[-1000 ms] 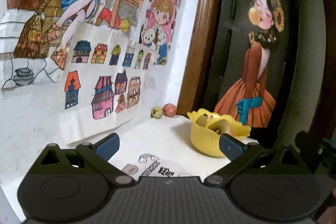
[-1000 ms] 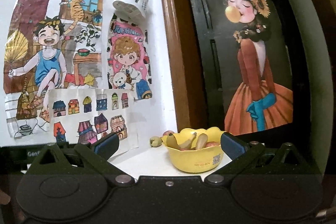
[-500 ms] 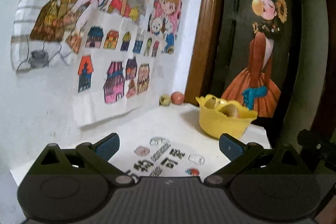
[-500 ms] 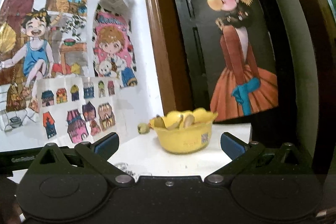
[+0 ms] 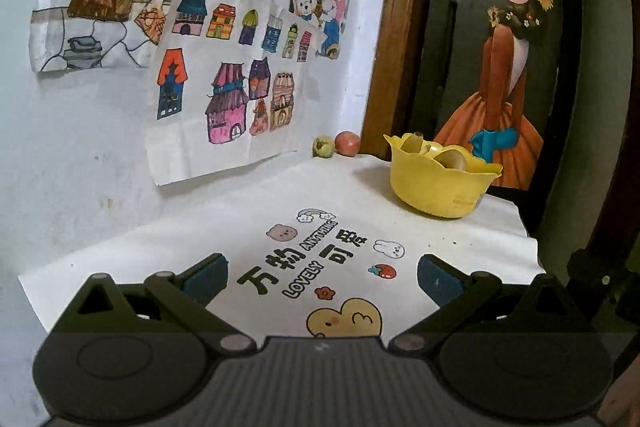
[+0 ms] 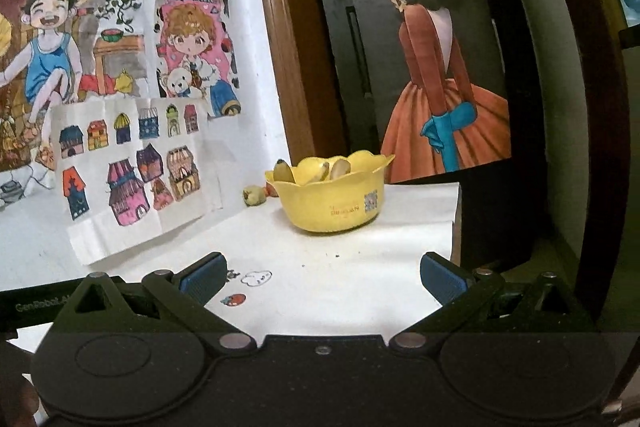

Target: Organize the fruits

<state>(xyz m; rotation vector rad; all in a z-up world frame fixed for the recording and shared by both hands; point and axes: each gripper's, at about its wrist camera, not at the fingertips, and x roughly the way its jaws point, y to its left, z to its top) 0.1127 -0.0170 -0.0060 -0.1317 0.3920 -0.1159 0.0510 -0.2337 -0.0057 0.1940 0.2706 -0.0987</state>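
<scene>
Two handheld grippers over a white tabletop; fruit partly gathered in a bowl.

Left gripper [image 5: 322, 277]: blue-padded fingers spread wide, nothing between them, held low over the near part of the white printed table cover [image 5: 248, 203]. Right gripper [image 6: 322, 277]: fingers likewise wide apart and empty, aimed toward the bowl from the near side.

Yellow bowl [image 5: 440, 187]: smooth moulded plastic, scalloped petal-like rim, rounded base, small printed label and code square on its wall; placed far right on the table, close to the dark wooden frame. Inside: elongated yellowish-brown pieces, apparently bananas [image 6: 286, 171], with one rounder pale piece of uncertain kind.

Outside the bowl, at the far corner against the wall: a small green fruit [image 5: 323, 146], dull and blotched, and a red apple [image 5: 347, 143], smooth and round; the two just beside each other, left of the bowl and apart from it.

Stage, as a judgement: some fruit in the bowl, two pieces on the table. Consistent either with gathering into the bowl nearly complete or with sorting fruit out of it; not settled by these views. Any reach to the far corner calls for passing left of the bowl's rim and closing gently on small, round, roll-prone fruit next to the wall.

Table cover: thin, slightly wrinkled, cartoon print.
</scene>
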